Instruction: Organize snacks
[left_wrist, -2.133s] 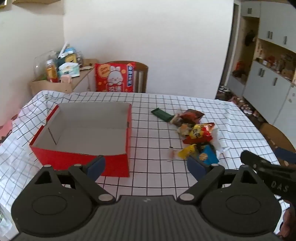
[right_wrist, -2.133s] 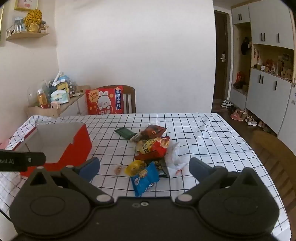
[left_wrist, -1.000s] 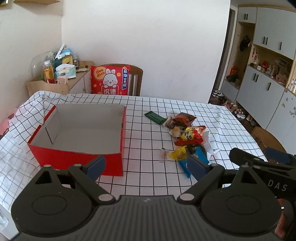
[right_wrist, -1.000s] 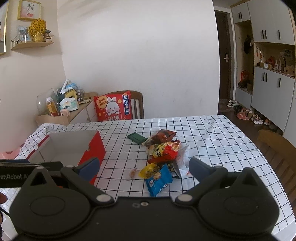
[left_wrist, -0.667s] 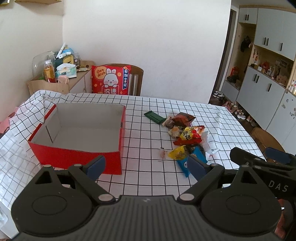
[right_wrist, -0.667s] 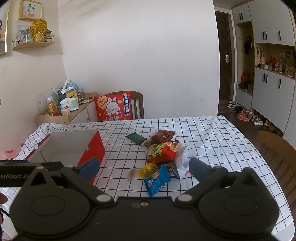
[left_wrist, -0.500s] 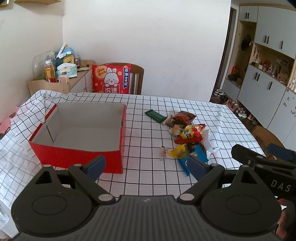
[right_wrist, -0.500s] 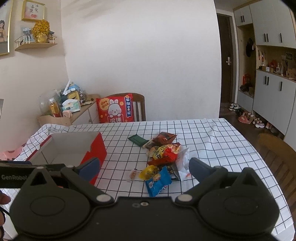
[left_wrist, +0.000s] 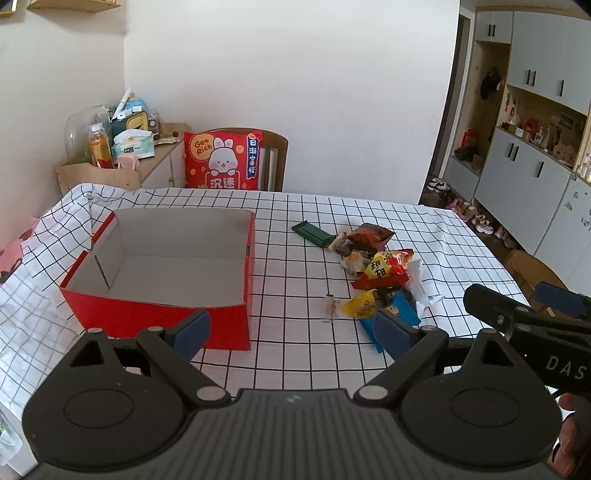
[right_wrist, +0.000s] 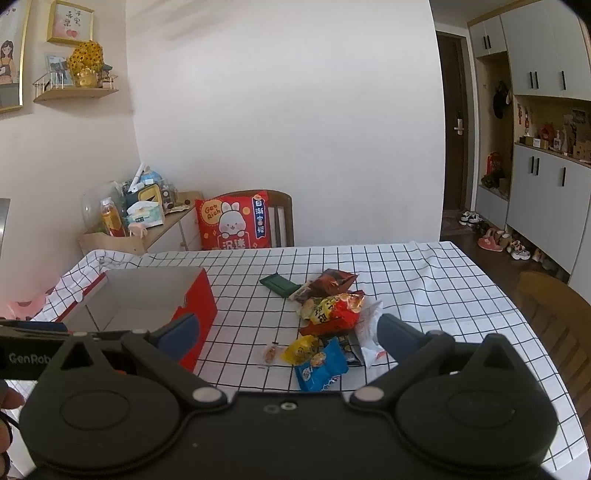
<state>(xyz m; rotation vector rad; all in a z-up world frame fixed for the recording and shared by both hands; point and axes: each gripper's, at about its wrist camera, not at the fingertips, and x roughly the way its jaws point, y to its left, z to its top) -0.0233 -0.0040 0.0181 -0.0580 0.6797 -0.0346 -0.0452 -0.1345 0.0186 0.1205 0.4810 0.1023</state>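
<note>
While both claws have drawn back and risen, the left gripper (left_wrist: 291, 330) and right gripper (right_wrist: 286, 334) gape wide, holding nothing. The snack pile (right_wrist: 328, 314) lies right of the empty red box (left_wrist: 162, 273), untouched; sorting has not begun.

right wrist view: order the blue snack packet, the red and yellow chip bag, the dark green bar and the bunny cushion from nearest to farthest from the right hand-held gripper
From the right hand-held gripper, both fingers apart:
1. Blue snack packet, nearest, front of the pile.
2. Red and yellow chip bag, mid-pile.
3. Dark green bar, behind the pile, slightly left.
4. Bunny cushion, on the chair beyond the table.
</note>
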